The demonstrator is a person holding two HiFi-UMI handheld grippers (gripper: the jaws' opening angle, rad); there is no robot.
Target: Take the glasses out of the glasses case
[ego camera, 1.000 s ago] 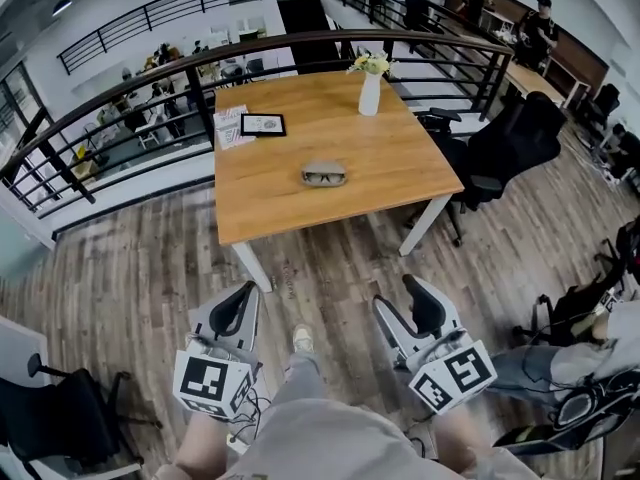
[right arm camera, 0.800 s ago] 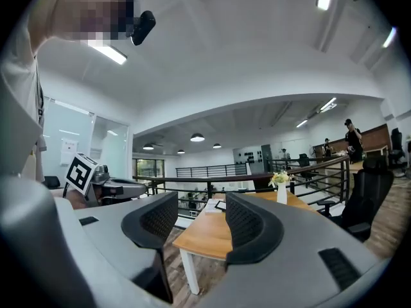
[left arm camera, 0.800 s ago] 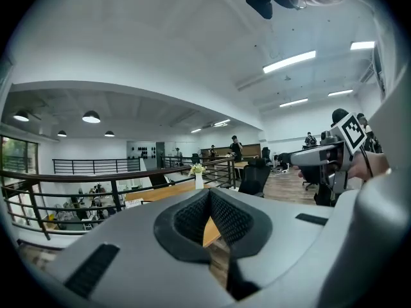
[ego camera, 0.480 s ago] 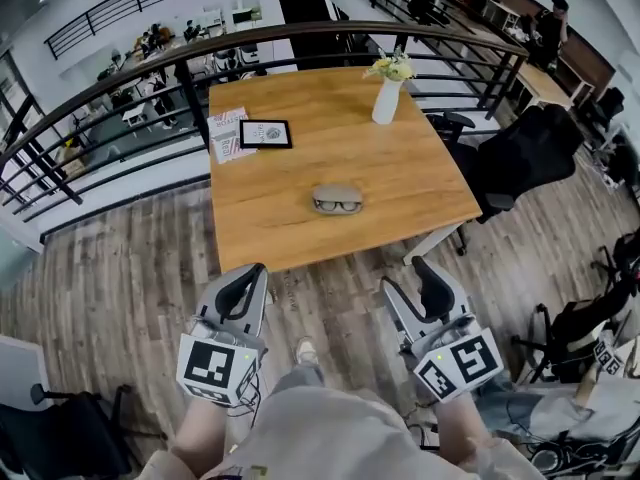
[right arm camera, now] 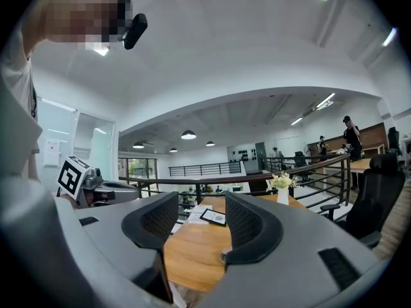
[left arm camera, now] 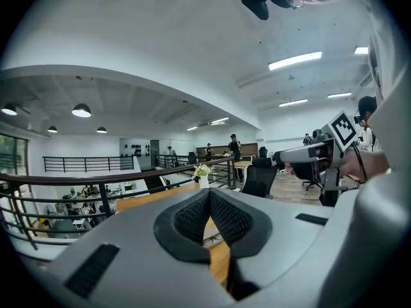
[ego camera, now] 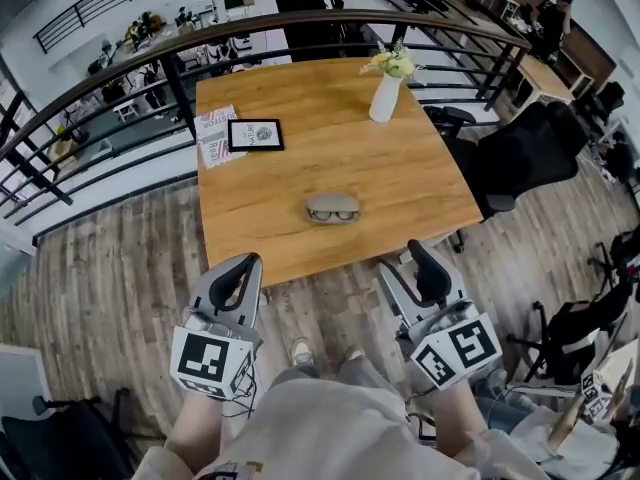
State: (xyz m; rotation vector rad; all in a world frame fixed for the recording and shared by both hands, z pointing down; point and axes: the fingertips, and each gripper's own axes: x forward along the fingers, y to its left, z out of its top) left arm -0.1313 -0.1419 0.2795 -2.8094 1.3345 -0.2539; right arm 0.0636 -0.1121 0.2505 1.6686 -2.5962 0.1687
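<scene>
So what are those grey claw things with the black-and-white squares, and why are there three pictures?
Those are two hand-held grabbers. A person holds one in each hand: the left gripper and the right gripper. The squared cubes are part of them. One picture comes from a camera on the person's head, looking down. The other two come from small cameras riding on each grabber, looking along its jaws. The left one's jaws are pressed together; the right one's stand apart. Neither holds anything. Ahead is a wooden table. On it lie a glasses case with glasses showing inside, a white vase of flowers, a small picture frame and a leaflet.
</scene>
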